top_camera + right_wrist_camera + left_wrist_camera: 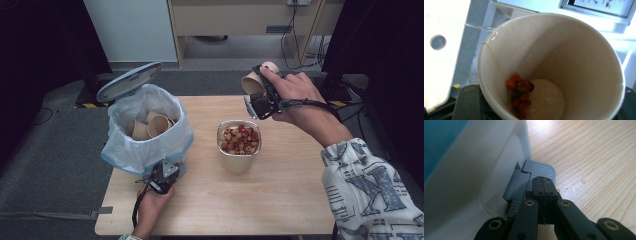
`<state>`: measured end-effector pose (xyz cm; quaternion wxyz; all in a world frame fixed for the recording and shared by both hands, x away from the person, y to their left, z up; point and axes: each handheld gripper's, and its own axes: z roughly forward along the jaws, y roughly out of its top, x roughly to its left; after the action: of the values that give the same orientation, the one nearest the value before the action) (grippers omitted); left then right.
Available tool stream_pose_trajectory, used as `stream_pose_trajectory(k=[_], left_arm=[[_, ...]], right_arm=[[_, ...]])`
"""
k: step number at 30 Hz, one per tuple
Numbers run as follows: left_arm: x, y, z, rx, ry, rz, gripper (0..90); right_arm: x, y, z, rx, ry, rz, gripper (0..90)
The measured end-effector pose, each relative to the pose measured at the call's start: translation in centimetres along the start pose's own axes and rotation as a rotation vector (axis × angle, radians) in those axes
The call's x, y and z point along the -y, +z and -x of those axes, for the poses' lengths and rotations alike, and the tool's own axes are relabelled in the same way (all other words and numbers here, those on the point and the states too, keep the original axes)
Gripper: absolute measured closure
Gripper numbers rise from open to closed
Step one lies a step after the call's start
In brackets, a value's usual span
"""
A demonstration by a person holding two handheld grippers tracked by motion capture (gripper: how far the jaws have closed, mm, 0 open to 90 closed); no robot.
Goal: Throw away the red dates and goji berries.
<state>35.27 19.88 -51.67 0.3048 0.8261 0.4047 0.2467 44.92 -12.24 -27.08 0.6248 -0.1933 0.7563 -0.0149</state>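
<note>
Cup in the air, foot pedal pinned down

The right gripper (260, 92) is clamped on a paper cup (255, 80), held up over the far right part of the wooden table (280, 190), tipped on its side; the right gripper view shows a few red beads (520, 96) stuck near the cup's bottom. The left gripper (164, 175) has its jaws fully closed with nothing between them, tips pressing the grey pedal (541, 171) of the white bin (145, 127), whose lid (129, 81) stands open. 1 metal container (239, 145) of red beads sits mid-table, just right of the bin.
</note>
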Motion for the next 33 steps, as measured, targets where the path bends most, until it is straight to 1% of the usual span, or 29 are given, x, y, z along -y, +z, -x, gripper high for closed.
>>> stream_pose_trajectory(k=[1,2,3,4,7,8,11,14,15,17,20,21,24,26,27,28,31,32,33], left_arm=[[0.02,0.01,0.05,0.002,-0.009,0.001,89.7],[0.02,0.01,0.04,0.003,-0.01,0.001,89.7],[0.0,0.0,0.0,0.001,-0.001,0.0,89.7],[0.02,0.01,0.05,0.003,-0.009,0.001,89.7],[0.02,0.01,0.04,0.003,-0.009,0.001,89.7],[0.02,0.01,0.03,0.003,-0.009,0.001,89.7],[0.02,0.01,0.05,0.003,-0.009,0.001,89.7],[0.0,0.0,-0.01,0.0,0.001,0.0,89.7],[0.02,0.01,0.05,0.003,-0.008,0.001,89.7],[0.02,0.01,0.05,0.002,-0.008,0.001,89.7],[0.03,0.01,0.05,0.002,-0.008,0.001,89.7],[0.01,0.0,0.0,0.0,0.002,0.001,89.7],[0.03,0.01,0.05,0.003,-0.008,0.001,89.7],[0.03,0.01,0.05,0.002,-0.008,0.001,89.7],[0.01,0.0,0.0,0.0,0.002,0.001,89.7],[0.01,0.0,0.0,0.0,0.001,0.001,89.7],[0.03,0.02,0.05,0.002,-0.008,0.002,89.7],[0.01,0.0,0.0,0.0,0.002,0.001,89.7],[0.01,0.0,0.01,0.0,0.001,0.001,89.7]], right_arm=[[-0.26,0.06,-0.13,-0.005,-0.023,0.004,31.6],[-0.47,0.12,-0.28,-0.008,-0.036,0.009,31.6],[-0.61,0.16,-0.35,-0.009,-0.048,0.008,31.7],[-0.65,0.2,-0.35,-0.003,-0.053,0.01,31.8],[-0.6,0.23,-0.24,0.004,-0.051,0.0,31.9],[-0.62,0.25,-0.29,0.004,-0.057,-0.001,31.9],[-0.72,0.32,-0.56,0.006,-0.106,-0.013,32.0],[-0.74,0.35,-0.75,0.004,-0.118,-0.018,32.0],[-0.72,0.36,-0.79,0.007,-0.12,-0.02,32.0],[-0.61,0.32,-0.67,0.015,-0.135,-0.025,32.1],[-0.46,0.25,-0.49,0.024,-0.114,-0.027,32.2],[-0.43,0.24,-0.43,0.027,-0.111,-0.03,32.3],[-0.47,0.27,-0.5,0.026,-0.12,-0.028,32.4],[-0.5,0.28,-0.61,0.024,-0.125,-0.031,32.6],[-0.53,0.27,-0.65,0.023,-0.127,-0.03,32.6],[-0.55,0.27,-0.66,0.023,-0.132,-0.029,32.7],[-0.57,0.16,-0.6,0.032,-0.135,-0.03,32.9],[-0.54,0.12,-0.5,0.034,-0.134,-0.03,32.9],[-0.5,0.11,-0.43,0.036,-0.128,-0.03,33.0]])
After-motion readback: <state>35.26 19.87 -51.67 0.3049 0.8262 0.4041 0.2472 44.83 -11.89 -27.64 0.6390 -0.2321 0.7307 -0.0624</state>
